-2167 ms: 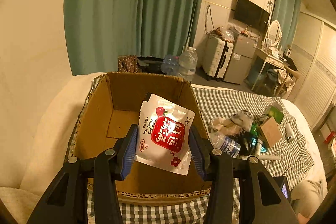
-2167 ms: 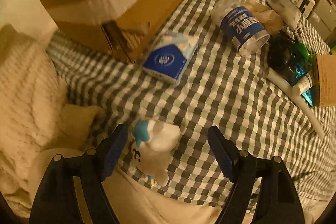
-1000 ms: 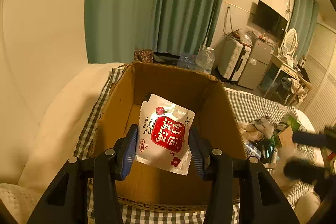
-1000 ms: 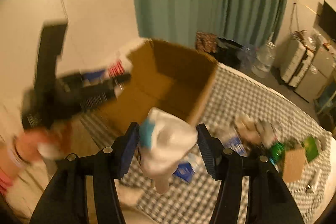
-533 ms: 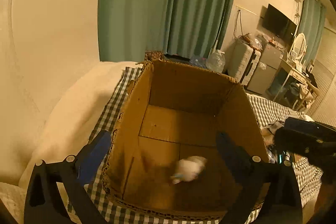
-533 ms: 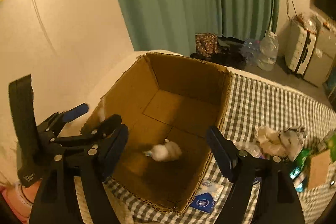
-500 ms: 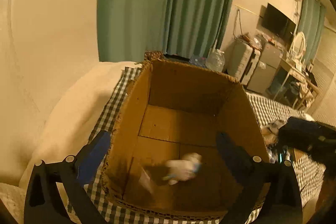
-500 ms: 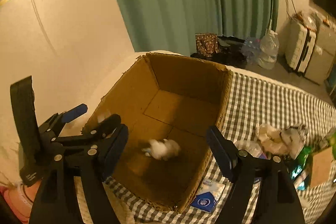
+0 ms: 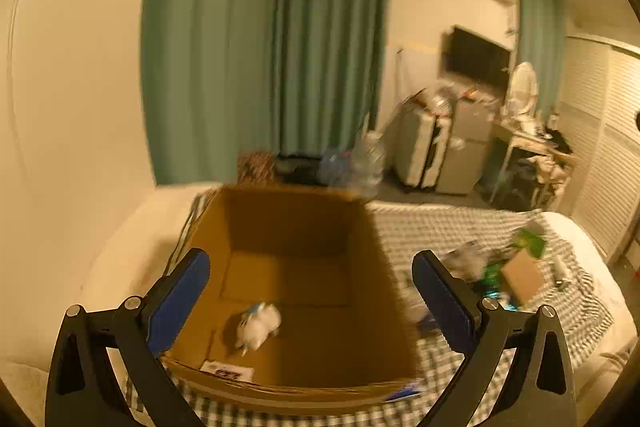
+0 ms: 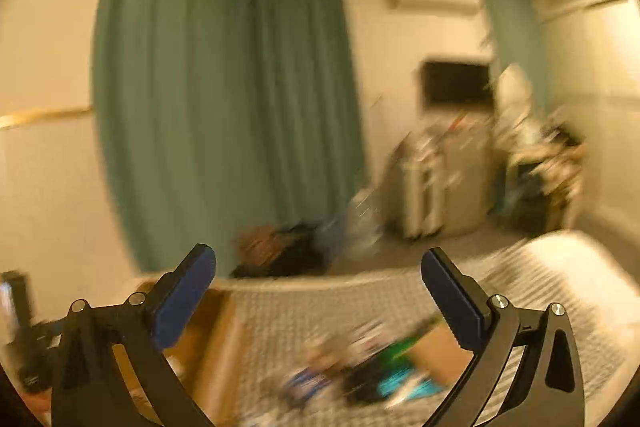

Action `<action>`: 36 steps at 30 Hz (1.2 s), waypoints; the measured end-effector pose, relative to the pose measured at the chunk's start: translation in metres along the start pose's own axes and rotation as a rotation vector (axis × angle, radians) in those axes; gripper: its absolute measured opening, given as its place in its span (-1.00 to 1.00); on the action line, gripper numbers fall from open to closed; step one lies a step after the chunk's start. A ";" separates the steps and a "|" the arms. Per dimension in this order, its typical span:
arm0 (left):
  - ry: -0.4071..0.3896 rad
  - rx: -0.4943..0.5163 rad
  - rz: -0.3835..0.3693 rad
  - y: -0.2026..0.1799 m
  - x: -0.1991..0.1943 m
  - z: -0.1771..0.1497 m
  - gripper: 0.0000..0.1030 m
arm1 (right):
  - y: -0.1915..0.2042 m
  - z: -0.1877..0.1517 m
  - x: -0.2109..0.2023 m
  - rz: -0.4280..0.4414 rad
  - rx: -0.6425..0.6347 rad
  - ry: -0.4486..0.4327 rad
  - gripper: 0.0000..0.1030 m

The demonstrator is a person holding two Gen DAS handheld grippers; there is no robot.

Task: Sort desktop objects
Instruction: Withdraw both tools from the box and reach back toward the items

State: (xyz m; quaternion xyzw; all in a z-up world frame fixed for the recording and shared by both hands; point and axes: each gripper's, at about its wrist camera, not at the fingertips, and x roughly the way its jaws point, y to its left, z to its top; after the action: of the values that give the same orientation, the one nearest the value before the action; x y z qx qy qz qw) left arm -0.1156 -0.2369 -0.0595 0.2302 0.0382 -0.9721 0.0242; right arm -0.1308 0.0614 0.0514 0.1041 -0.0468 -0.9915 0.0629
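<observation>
An open cardboard box [image 9: 362, 311] sits on the checked cloth in the left wrist view. Inside it lie a white plush toy [image 9: 258, 323] and a red-and-white snack packet [image 9: 226, 371] at the near wall. My left gripper [image 9: 312, 301] is open and empty above the box's near edge. My right gripper [image 10: 318, 293] is open and empty, raised and pointing at the room; its view is blurred. A pile of loose objects [image 9: 500, 267] lies on the cloth to the right of the box, and it shows blurred in the right wrist view [image 10: 380, 371].
Green curtains [image 9: 264, 39] hang behind the bed. A suitcase [image 9: 418, 147], a desk and a TV [image 9: 476, 61] stand at the far right. A white blanket [image 9: 128, 251] lies left of the box. A blue tissue pack corner [image 9: 402, 395] peeks by the box's near right.
Both grippers opened and dropped the snack packet and the plush toy into the box. Since then both have lifted; the right one has swung up and right, away from the box.
</observation>
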 end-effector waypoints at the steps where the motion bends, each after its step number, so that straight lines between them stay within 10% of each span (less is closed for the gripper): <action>1: -0.020 0.017 -0.008 -0.010 -0.009 0.001 1.00 | -0.012 0.010 -0.009 -0.035 -0.010 -0.017 0.99; 6: -0.058 0.075 -0.037 -0.065 -0.042 0.003 1.00 | -0.082 0.035 -0.060 -0.166 -0.034 -0.053 0.99; 15: 0.064 0.062 -0.151 -0.169 -0.038 -0.029 1.00 | -0.188 0.019 -0.102 -0.134 0.126 -0.024 0.99; 26: 0.320 -0.046 -0.065 -0.241 0.025 -0.111 1.00 | -0.255 -0.083 -0.051 -0.252 0.088 0.177 0.99; 36: 0.437 -0.055 -0.046 -0.310 0.093 -0.139 1.00 | -0.338 -0.170 0.022 -0.371 0.304 0.362 0.99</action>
State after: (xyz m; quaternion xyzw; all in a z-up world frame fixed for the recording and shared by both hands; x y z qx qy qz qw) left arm -0.1561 0.0806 -0.2057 0.4335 0.0745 -0.8981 -0.0003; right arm -0.1551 0.3784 -0.1544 0.2943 -0.1629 -0.9329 -0.1283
